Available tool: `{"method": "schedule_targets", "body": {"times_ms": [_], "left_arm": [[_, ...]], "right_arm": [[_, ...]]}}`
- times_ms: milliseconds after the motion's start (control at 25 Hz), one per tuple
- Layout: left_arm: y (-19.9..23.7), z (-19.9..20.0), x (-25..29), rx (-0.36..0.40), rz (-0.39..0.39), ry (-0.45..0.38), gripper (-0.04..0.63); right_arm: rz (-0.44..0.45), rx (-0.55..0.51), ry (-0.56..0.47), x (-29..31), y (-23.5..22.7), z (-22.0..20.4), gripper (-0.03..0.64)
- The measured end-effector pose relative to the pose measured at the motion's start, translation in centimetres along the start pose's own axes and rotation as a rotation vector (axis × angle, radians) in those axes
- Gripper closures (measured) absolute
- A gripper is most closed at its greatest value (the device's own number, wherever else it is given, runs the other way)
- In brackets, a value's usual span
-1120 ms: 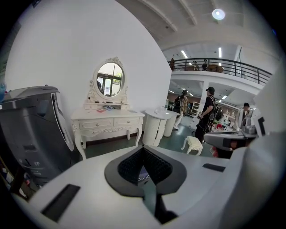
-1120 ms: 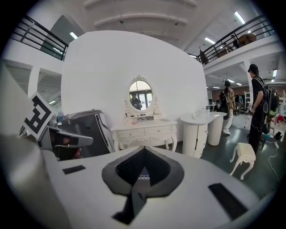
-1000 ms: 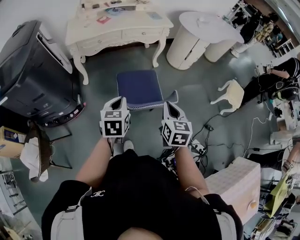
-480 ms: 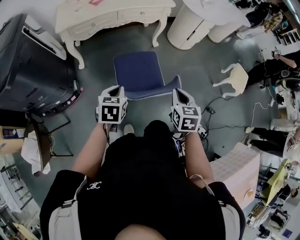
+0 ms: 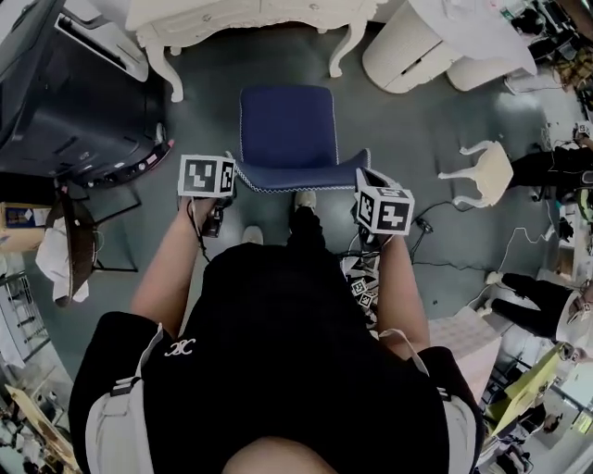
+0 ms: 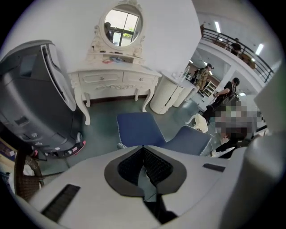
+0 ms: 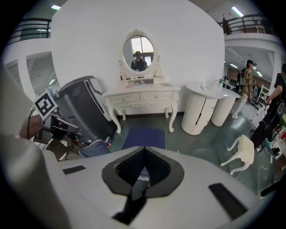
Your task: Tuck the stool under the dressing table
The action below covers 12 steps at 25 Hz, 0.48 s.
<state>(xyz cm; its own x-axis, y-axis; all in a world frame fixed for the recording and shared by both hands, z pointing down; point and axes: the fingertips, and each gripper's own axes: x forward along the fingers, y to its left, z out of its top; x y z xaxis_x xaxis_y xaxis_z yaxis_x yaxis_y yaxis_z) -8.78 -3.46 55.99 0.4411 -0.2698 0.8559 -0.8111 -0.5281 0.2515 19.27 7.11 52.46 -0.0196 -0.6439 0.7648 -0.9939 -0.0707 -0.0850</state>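
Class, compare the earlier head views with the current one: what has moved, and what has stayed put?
Both grippers moved forward from behind the stool to its near corners: the left gripper at the left one, the right gripper at the right one, its tongs shut with the stool's white trim between them. The stool itself keeps about the same gap to the dressing table, not yet tucked under.

Blue stool (image 5: 287,134) stands before white dressing table (image 5: 232,13).
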Motion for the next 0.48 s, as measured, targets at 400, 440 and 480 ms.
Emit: {"method": "schedule_targets", "body": {"times_ms": [400, 440, 480], "left_arm": [[5.0, -2.1, 6.0, -0.292, 0.049, 0.224, 0.564], [5.1, -2.4, 6.4, -0.331, 0.04, 0.248, 0.54], [5.2, -2.7, 6.8, -0.363, 0.035, 0.271, 0.532]], "right_arm": [[0.045, 0.07, 0.284, 9.5, -10.9, -2.2, 0.607], [0.07, 0.106, 0.311, 10.5, -11.6, -2.6, 0.607], [0.099, 0.146, 0.335, 11.5, -12.2, -3.0, 0.606]]}}
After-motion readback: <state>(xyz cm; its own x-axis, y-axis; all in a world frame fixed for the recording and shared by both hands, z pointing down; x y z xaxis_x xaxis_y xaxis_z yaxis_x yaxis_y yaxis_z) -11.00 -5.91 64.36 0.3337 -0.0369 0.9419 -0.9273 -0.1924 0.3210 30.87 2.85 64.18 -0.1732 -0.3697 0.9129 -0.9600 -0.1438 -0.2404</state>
